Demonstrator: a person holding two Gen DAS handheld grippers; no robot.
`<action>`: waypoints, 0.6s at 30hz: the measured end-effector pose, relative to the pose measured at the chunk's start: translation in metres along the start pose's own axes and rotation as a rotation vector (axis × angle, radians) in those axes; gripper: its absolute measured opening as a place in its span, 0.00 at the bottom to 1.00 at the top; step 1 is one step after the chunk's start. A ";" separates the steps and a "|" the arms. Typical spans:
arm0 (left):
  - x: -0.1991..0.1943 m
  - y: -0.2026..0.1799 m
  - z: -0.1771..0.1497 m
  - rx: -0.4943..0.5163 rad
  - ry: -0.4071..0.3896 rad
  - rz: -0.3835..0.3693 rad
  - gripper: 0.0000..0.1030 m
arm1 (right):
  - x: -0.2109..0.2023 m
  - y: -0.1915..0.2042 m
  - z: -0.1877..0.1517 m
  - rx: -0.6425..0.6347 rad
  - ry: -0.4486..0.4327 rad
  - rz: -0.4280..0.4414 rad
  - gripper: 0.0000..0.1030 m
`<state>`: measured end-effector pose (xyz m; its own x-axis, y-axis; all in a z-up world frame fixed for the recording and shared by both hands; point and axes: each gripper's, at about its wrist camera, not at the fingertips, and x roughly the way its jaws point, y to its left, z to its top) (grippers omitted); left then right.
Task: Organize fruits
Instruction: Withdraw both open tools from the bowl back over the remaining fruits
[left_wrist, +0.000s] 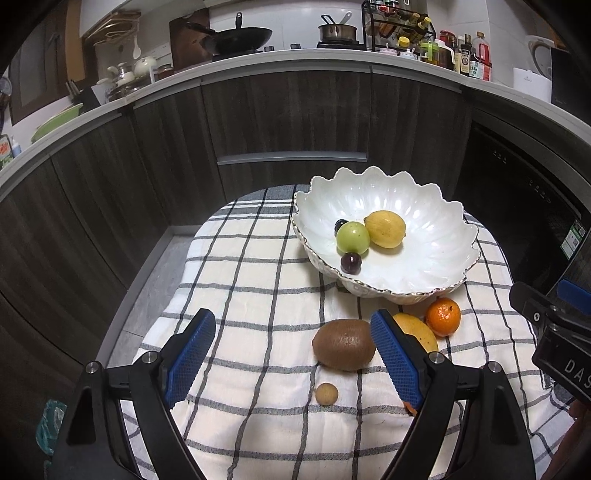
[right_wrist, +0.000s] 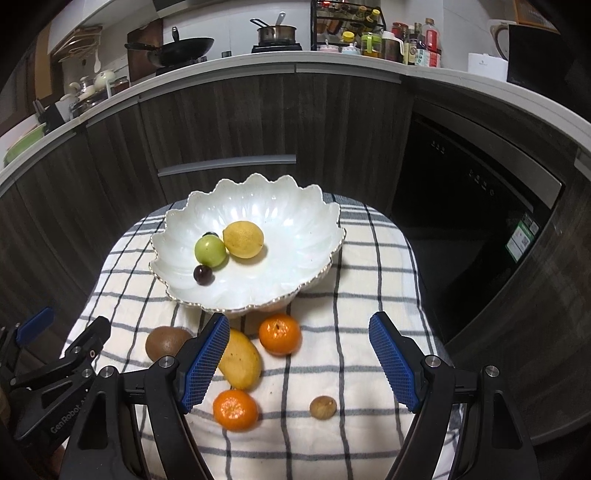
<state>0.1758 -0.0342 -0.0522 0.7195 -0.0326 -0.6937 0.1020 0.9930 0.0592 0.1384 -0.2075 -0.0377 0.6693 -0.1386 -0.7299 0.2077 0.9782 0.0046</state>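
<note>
Lowering left tongs (left_wrist: 293, 354), spread wide and empty, squarely around kiwi (left_wrist: 343, 344); right tongs (right_wrist: 299, 360) likewise apart, over mango (right_wrist: 240, 363).

- dim indoor light from above; the white bowl (left_wrist: 436, 236) shows soft glare streaks on its inner wall.
- fruits cast short, soft shadows on the checked cloth (right_wrist: 369, 295).
- strong fisheye bending curves the cabinets (left_wrist: 288, 110); black vignette fills the corners.
- focus is fairly sharp throughout.
</note>
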 end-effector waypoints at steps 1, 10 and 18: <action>0.000 0.000 -0.002 0.004 -0.001 0.001 0.84 | 0.001 -0.001 -0.002 0.004 0.005 -0.001 0.76; 0.013 -0.007 -0.015 0.025 0.028 -0.006 0.84 | 0.010 -0.006 -0.018 0.018 0.034 -0.016 0.76; 0.022 -0.014 -0.029 0.030 0.052 -0.019 0.84 | 0.019 -0.014 -0.031 0.044 0.056 -0.032 0.76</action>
<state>0.1698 -0.0450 -0.0889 0.6806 -0.0446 -0.7313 0.1364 0.9884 0.0666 0.1266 -0.2190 -0.0729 0.6208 -0.1598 -0.7675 0.2604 0.9654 0.0097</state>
